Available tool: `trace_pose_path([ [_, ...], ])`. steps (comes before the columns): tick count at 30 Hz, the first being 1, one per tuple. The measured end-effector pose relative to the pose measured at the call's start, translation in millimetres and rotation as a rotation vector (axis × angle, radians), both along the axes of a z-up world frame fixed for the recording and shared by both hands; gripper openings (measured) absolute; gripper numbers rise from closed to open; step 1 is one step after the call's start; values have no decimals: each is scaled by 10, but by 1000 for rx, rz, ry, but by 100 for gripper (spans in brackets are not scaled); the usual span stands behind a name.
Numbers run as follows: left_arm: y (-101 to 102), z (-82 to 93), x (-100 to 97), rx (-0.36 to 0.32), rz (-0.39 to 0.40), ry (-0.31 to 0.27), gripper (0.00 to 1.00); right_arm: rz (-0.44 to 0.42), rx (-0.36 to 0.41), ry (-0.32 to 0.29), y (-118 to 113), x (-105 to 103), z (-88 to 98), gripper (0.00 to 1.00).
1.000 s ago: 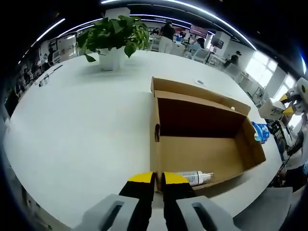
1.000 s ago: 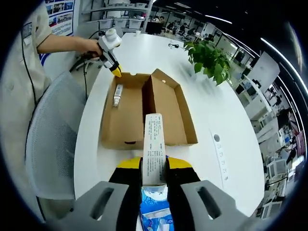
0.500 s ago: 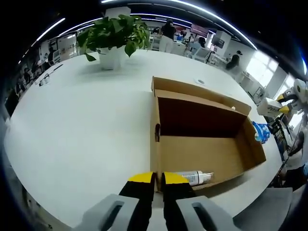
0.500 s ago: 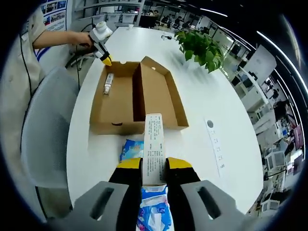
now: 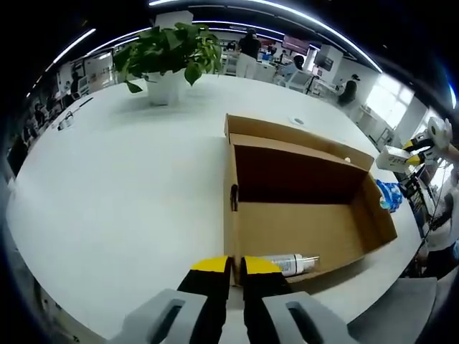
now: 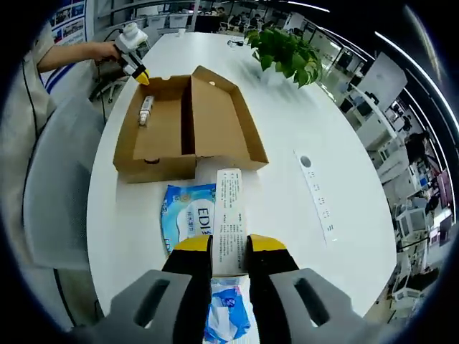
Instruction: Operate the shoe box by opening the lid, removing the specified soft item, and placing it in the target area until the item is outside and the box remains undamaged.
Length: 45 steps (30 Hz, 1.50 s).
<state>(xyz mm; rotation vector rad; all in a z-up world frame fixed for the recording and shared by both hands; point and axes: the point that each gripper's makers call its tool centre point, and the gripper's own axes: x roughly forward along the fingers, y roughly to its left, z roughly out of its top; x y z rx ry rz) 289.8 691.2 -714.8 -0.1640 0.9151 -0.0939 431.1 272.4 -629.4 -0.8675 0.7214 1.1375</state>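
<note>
While the right gripper point(image 6: 229, 247) clamps a white carton point(image 6: 230, 222), the blue soft pack point(image 6: 188, 218) lies on the table point(image 6: 301, 115) below it, outside the open shoe box point(image 6: 183, 129). Near the table's edge, the left gripper point(image 5: 234, 266) is clenched at the box's corner beside a bottle point(image 5: 290, 264) inside.

My left gripper point(image 5: 231, 266), grey-bodied with yellow-and-black tips, has its jaws nearly together with a thin gap and nothing between them. From the right gripper view I see it out ahead, gripped in my hand point(image 6: 106, 51), bare forearm and pale sleeve stretched out behind. My right gripper point(image 6: 229, 247) is clamped on a slim white printed carton point(image 6: 229, 218), pointing forward.
</note>
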Motion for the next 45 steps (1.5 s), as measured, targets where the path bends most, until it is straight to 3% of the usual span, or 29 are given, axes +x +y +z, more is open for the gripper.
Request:
trace_pose_path([
  [32,12,-19,24,10,-12,27,6,-40,-148,60,-717,369,-670,16],
  [45,31,-24,24,20,-9,34,5,-21,-229,83,-990,344,-859,16],
])
